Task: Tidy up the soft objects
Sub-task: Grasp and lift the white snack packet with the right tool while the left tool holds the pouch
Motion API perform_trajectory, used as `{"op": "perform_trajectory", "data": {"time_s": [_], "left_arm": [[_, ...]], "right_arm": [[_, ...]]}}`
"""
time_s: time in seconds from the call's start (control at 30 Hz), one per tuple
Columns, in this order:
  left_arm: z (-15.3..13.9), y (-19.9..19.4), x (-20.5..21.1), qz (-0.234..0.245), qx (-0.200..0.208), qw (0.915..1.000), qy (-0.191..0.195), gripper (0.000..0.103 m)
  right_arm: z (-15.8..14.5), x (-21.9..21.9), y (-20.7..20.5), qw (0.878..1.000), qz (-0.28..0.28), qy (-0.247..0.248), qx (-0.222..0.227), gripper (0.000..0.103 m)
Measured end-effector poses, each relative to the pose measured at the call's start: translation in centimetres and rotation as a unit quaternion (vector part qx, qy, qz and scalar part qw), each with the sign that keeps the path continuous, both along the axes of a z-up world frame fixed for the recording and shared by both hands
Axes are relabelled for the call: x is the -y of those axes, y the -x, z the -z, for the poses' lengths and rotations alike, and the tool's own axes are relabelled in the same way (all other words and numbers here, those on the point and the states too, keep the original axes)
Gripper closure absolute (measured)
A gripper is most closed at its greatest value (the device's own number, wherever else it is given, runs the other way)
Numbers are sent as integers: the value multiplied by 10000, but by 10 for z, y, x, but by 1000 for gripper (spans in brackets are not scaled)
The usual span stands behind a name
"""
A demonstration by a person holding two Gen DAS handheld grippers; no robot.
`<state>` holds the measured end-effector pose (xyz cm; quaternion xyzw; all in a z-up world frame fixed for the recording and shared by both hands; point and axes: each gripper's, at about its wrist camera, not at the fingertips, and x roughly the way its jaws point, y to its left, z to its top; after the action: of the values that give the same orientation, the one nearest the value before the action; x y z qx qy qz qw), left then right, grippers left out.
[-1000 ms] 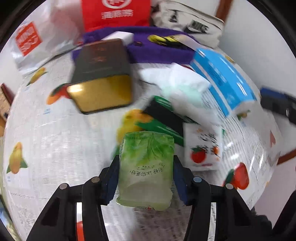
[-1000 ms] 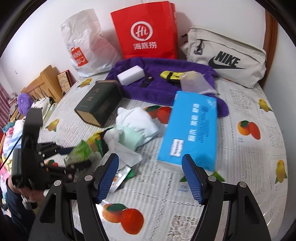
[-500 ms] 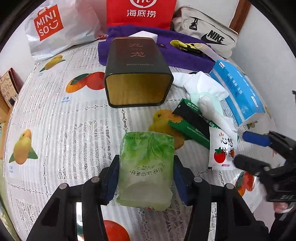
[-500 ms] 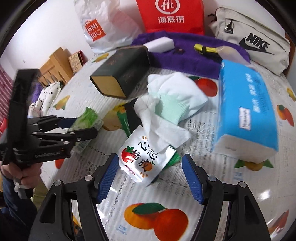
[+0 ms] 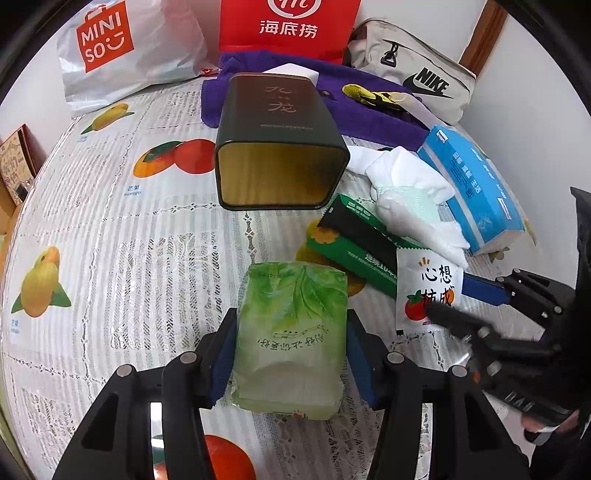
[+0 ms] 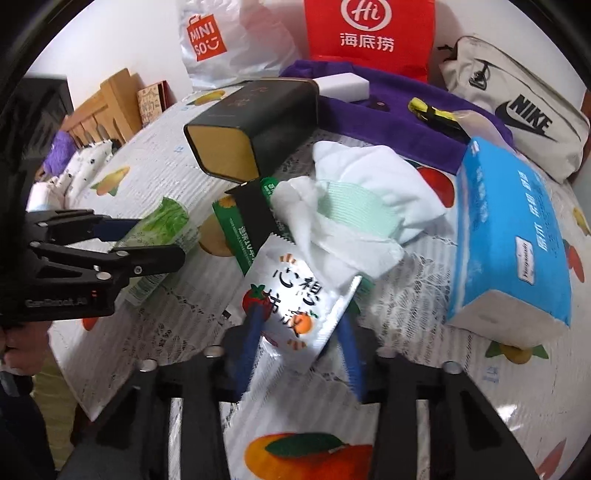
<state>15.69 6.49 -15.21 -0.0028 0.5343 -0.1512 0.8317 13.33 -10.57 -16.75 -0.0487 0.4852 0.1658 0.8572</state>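
A: Left hand-held gripper (image 5: 291, 354) — what's in it?

B: Green tissue pack (image 5: 291, 332), clamped between both blue pads, held over the counter (image 5: 110, 229) with its fruit-print cloth. In the left wrist view it sits at 6 o'clock from the dark tin (image 5: 280, 144), which lies on its side, open gold mouth facing the camera.

A: Right hand-held gripper (image 6: 299, 343)?

B: Jaws have just been closing. A white sachet with a tomato print (image 6: 295, 299) lies between them; both blue pads press its edges and the foil buckles. Gripping it, then.

A: Where does the sachet lie?

B: In the right wrist view, at 6 o'clock from the crumpled white cloth (image 6: 369, 199), its top corner tucked under that cloth. A green carton (image 6: 240, 236) touches it at 10 o'clock. The blue tissue pack (image 6: 509, 236) sits apart at 3 o'clock.

A: Background?

B: Purple towel (image 6: 388, 99) at 12 o'clock, red bag (image 6: 369, 33) and a Nike pouch (image 6: 517, 107) behind it.
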Motion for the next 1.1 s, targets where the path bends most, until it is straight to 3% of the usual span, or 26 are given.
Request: {"op": "perform_trajectory", "data": {"time_s": [0.07,0.17,0.33,0.6,1.0,1.1], "left_arm": [[0,0,0,-1,12,10000,-9,51],[0,0,0,-10,7,10000,19,50],[-1,1,-2,-8,-12,10000,31,49],[-1,2,0,-17,2,10000,-12,49],[-2,3,-1,55,7,10000,55,49],[-2,4,-1,99,31,9999,60,49]], "right_arm": [[-4,7,2,10000,2,-96,-19,83],[-10,15,7,9996,-92,-274,-55,91],[-19,18,17,9987,-210,-455,21,98],[-19,-8,30,9963,-773,-356,141,97],[-14,-28,-5,9949,-762,-648,125,93],[-15,-32,-14,9952,-735,-625,151,79]]}}
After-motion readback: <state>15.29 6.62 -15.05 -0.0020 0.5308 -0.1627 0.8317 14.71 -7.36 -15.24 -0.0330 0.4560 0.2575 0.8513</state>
